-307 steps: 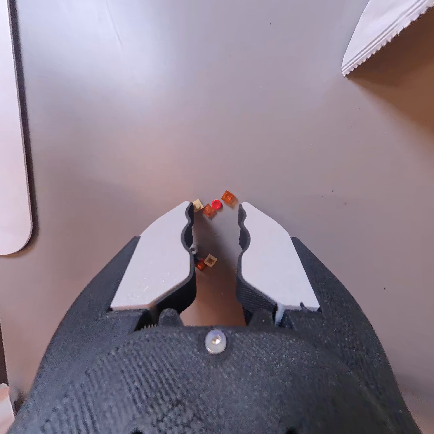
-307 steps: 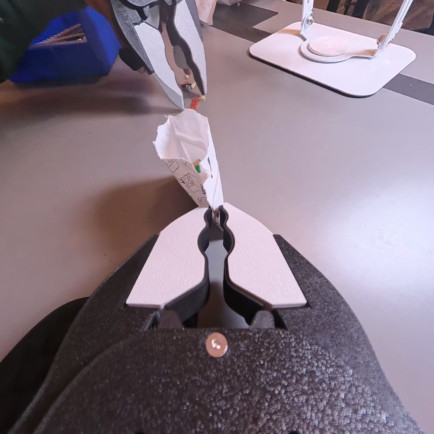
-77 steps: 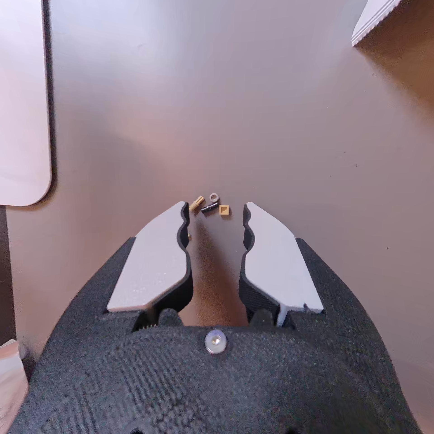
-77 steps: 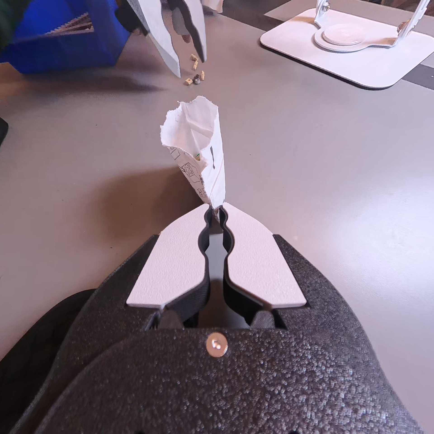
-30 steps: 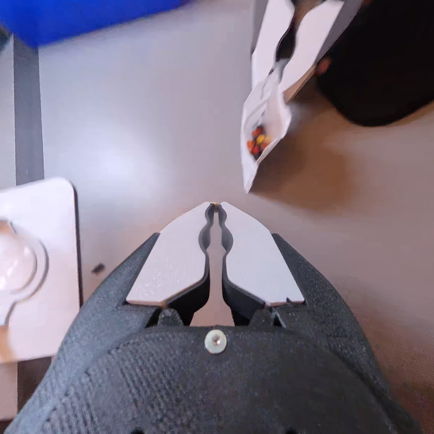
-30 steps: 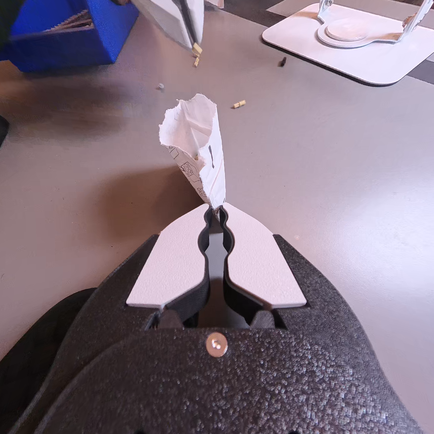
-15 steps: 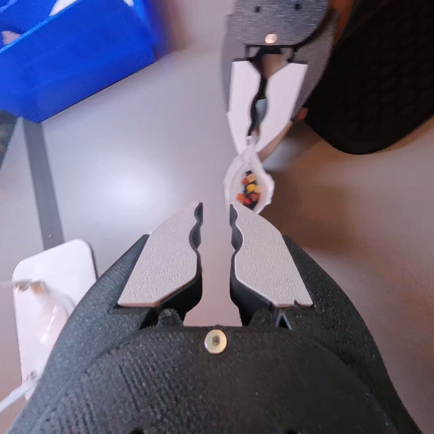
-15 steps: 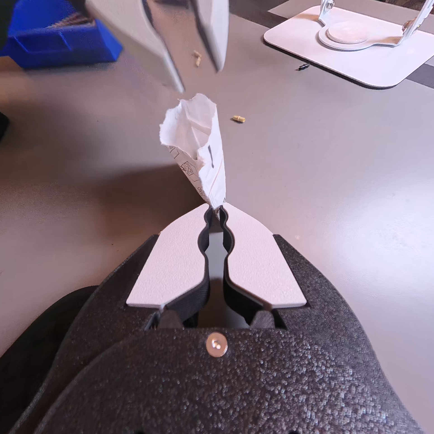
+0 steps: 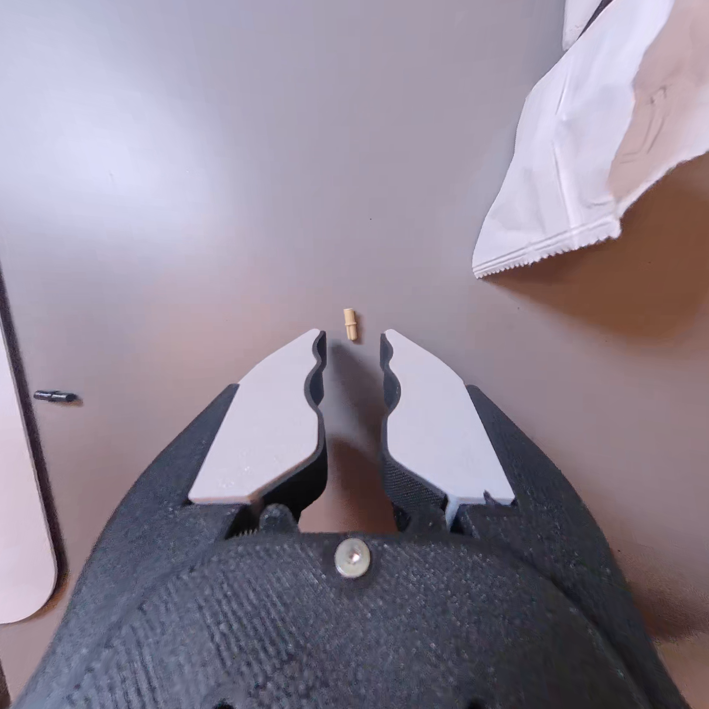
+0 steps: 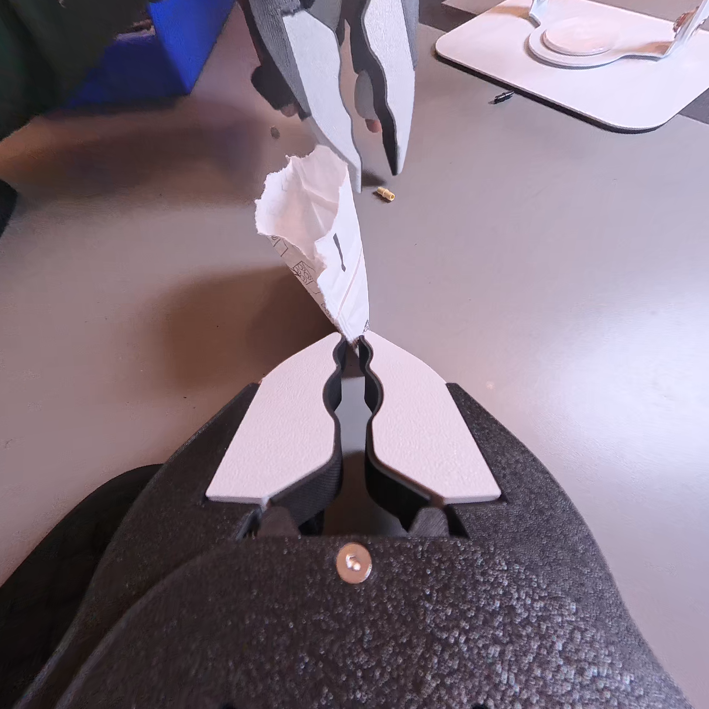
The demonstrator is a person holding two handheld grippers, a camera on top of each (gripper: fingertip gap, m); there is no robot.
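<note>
Left hand-held gripper [image 9: 353,335] stands partly open above the desk [image 9: 192,192], holding nothing; a small tan peg [image 9: 350,324] lies just beyond its fingertips, untouched. Right hand-held gripper [image 10: 353,339] is closed on the bottom corner of a torn white paper bag [image 10: 318,238], mouth upward. A black pin [image 9: 53,395], apparently, lies beside a white base plate [image 9: 19,537].

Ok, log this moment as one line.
left tool: open, over tan peg | right tool: shut on white paper bag | black pin: by white base
</note>
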